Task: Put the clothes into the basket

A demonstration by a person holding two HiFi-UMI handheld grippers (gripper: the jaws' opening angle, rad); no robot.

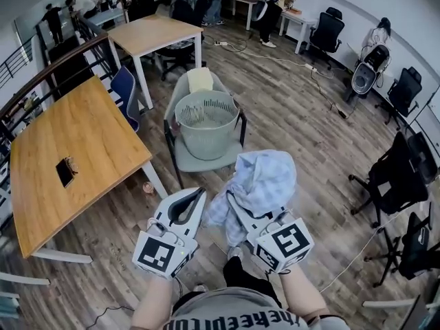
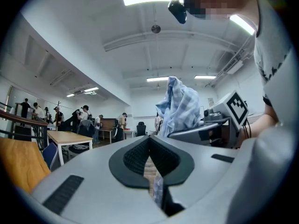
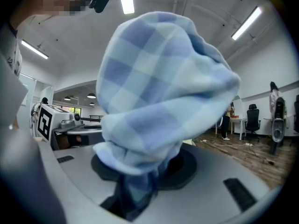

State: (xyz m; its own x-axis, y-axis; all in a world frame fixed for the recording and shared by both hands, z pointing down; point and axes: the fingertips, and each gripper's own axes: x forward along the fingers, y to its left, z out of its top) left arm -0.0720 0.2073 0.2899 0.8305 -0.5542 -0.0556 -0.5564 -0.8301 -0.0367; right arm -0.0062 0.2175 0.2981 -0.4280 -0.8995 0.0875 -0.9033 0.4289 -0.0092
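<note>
A wooden table [image 1: 69, 157] fills the left of the head view, a dark flat object [image 1: 66, 171] lying on it. A second table [image 1: 155, 33] stands upper left; black office chairs [image 1: 388, 181] line the right edge.

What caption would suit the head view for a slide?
Right gripper holds a blue checked garment, the laundry basket waiting on a chair ahead.

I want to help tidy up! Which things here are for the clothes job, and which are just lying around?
For the job: blue checked cloth, held in the right gripper; laundry basket on the grey chair.
Just lying about: wooden table, small dark thing on it, black office chairs.
</note>
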